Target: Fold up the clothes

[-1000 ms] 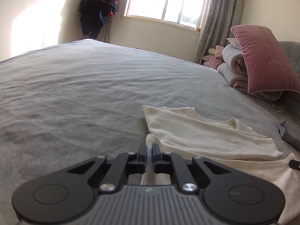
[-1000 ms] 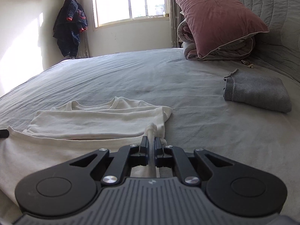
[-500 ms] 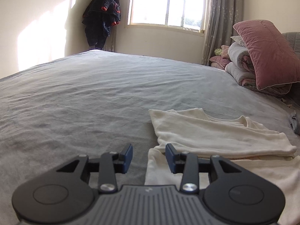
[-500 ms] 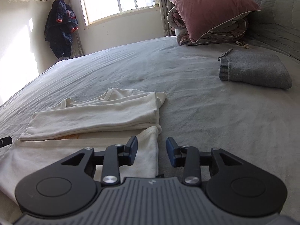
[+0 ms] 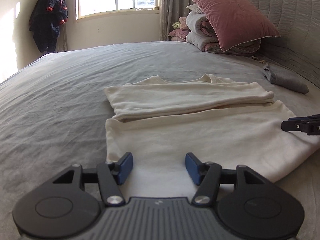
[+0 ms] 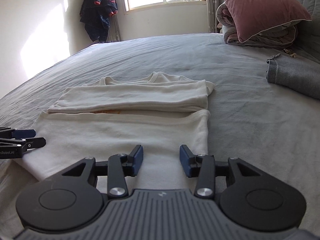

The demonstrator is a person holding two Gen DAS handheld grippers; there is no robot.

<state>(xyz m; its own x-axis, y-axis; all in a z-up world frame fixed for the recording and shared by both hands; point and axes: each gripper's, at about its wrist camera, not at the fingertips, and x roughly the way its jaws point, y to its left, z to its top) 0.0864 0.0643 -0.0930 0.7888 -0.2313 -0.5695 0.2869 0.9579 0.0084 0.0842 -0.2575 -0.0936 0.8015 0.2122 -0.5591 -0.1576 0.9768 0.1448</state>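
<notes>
We see a cream shirt (image 5: 200, 132) lying partly folded on the grey bed (image 5: 60, 92), its far part doubled over toward us so the collar end sits farthest away and a flat single layer reaches the near edge of the bed. Our left claw (image 5: 159, 167) hovers over the shirt's near left corner, its jaws having just been opening and now released, blue pads apart with only flat cloth beneath them (nothing pinched). Our right claw (image 6: 161, 160) sits over the near right corner, likewise just opened and let go. A folded grey garment (image 6: 296, 78) lies well apart near the headboard side, beside a stack of bedding topped by a pink pillow (image 5: 230, 14).
</notes>
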